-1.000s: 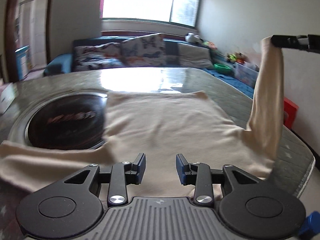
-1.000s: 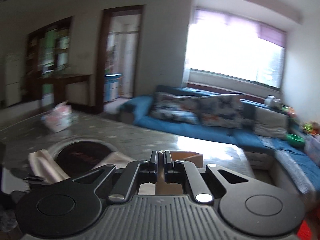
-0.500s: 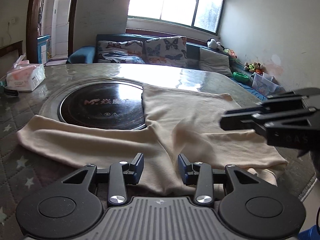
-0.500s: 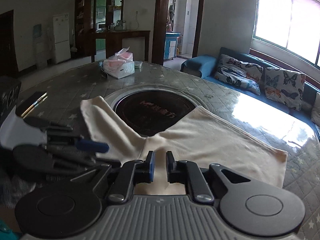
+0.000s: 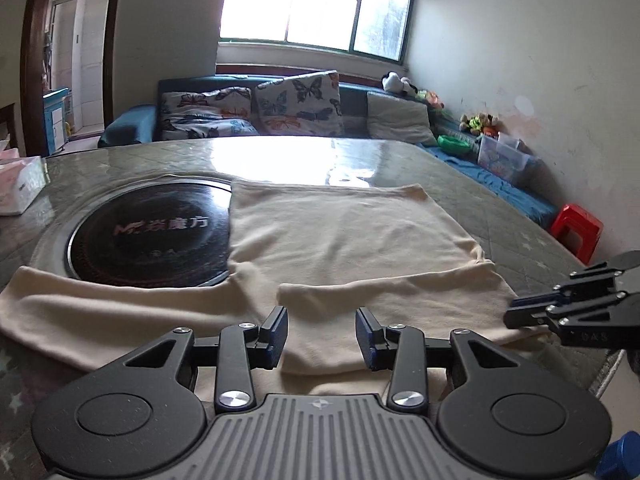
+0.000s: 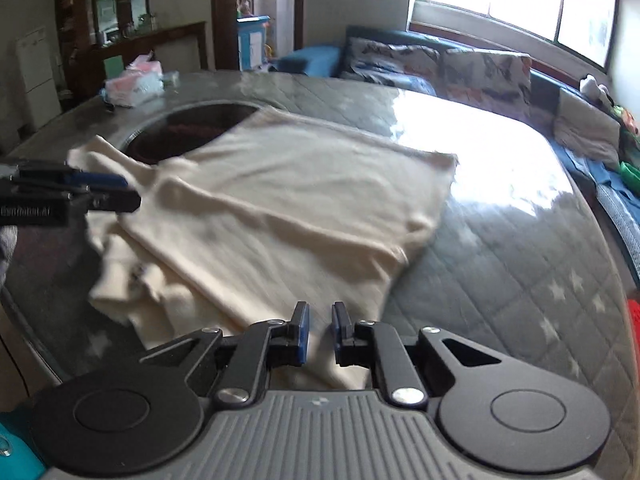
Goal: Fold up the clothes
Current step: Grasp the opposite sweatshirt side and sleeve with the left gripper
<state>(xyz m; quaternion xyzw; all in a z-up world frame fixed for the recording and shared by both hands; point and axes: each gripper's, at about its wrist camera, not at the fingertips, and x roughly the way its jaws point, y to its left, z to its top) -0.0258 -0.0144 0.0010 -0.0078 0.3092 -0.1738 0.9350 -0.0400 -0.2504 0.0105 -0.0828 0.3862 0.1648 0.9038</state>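
Observation:
A cream long-sleeved garment (image 5: 352, 240) lies spread on the quilted table (image 5: 500, 216), partly over a black round hob (image 5: 152, 236). One sleeve (image 5: 380, 292) lies folded across its near part; the other stretches left. My left gripper (image 5: 322, 336) hovers open over the garment's near edge, nothing between its pads. In the right wrist view the garment (image 6: 280, 200) is blurred. My right gripper (image 6: 320, 332) sits low over its near corner, jaws a narrow gap apart with no cloth pinched. Each gripper shows in the other's view: the right (image 5: 516, 314), the left (image 6: 120, 192).
A tissue pack (image 5: 16, 190) sits at the table's far left. Beyond the table stands a blue sofa with butterfly cushions (image 5: 260, 112). A red stool (image 5: 576, 232) is on the floor to the right, with toys and a bin along the wall.
The right gripper held the sleeve high, then came down across the garment and let it go. The sleeve now lies folded over the body. The left gripper stayed open throughout.

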